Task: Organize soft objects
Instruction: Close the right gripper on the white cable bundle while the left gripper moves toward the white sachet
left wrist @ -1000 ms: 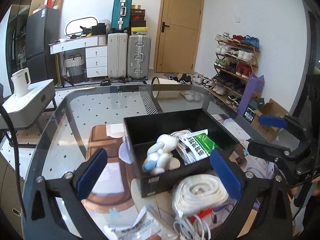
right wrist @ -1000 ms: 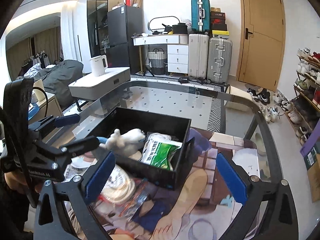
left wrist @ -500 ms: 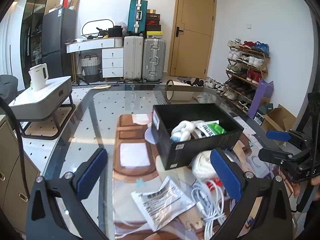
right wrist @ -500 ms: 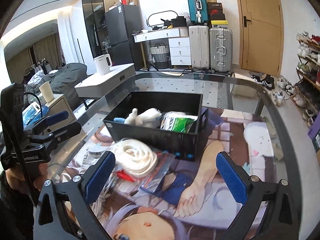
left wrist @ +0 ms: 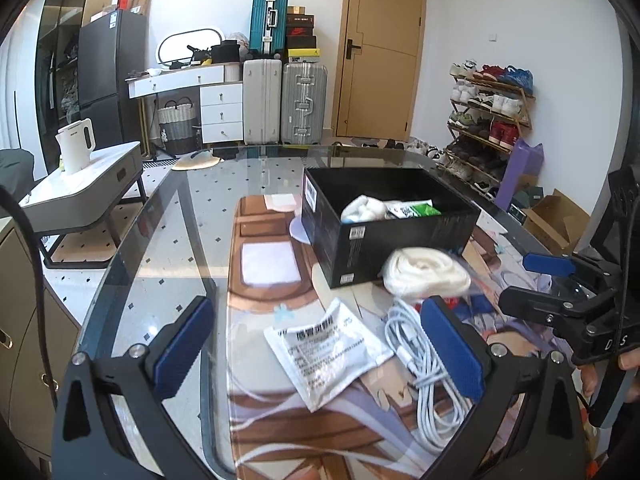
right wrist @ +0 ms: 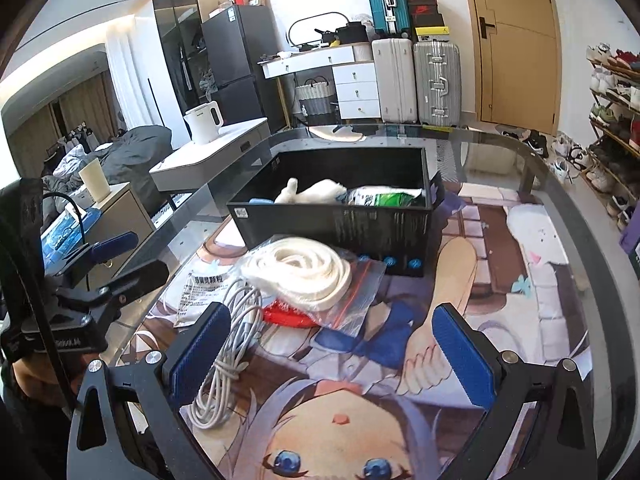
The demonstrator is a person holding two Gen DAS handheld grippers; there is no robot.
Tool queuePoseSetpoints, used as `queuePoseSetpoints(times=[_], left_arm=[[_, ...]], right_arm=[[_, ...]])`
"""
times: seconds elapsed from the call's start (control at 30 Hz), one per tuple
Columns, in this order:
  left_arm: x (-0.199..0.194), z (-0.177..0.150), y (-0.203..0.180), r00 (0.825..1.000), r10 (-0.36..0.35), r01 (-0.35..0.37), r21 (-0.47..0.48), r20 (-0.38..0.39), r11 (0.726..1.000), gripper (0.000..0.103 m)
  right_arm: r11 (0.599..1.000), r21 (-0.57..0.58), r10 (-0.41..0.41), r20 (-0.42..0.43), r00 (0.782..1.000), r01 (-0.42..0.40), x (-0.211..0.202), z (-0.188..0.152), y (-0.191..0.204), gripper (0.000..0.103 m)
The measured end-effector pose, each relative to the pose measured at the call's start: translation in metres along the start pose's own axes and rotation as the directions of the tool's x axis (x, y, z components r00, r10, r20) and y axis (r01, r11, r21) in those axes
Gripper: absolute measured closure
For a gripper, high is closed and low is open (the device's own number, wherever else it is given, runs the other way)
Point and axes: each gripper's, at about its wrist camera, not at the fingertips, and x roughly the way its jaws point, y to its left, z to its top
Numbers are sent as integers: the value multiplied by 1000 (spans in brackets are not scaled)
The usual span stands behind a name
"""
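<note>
On the glass table (left wrist: 168,240), over a printed cartoon mat (right wrist: 500,280), a black box (left wrist: 400,236) sits at about one o'clock from the left gripper (left wrist: 320,344). Inside it lie a white plush toy (left wrist: 364,208) and a green-and-white packet (left wrist: 416,210); the box wall hides their lower parts. Just outside the near wall, a coil of white rope (right wrist: 300,268) rests on a clear zip bag (right wrist: 356,292) with something red under it, too covered to identify. A white sachet (left wrist: 328,344) and a bundle of white cable (left wrist: 424,360) lie nearer, partly behind the left gripper's right finger. Both jaws stand wide and empty. The right gripper (right wrist: 332,348) hangs above the mat, with the cable at nine o'clock behind its left finger. Each gripper shows at the edge of the other's view, cut off by the frame.
</note>
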Motion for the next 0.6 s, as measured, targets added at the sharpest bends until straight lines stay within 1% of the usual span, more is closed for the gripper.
queuePoseSetpoints(times=[0.1, 0.2, 0.37, 0.6], left_arm=[[0, -6, 1, 1000, 1, -1, 0, -12, 1000, 0], [3, -9, 4, 1000, 15, -15, -8, -27, 1000, 0], [5, -16, 10, 999, 23, -24, -28, -42, 999, 0], [8, -23, 10, 997, 35, -36, -20, -62, 999, 0]], right_arm=[[1000, 6, 7, -10, 1000, -7, 4, -5, 5, 1], [1000, 8, -7, -36, 999, 8, 10, -9, 11, 1], [999, 41, 15, -62, 998, -13, 21, -15, 14, 1], [998, 46, 45, -90, 995, -41, 36, -20, 23, 1]])
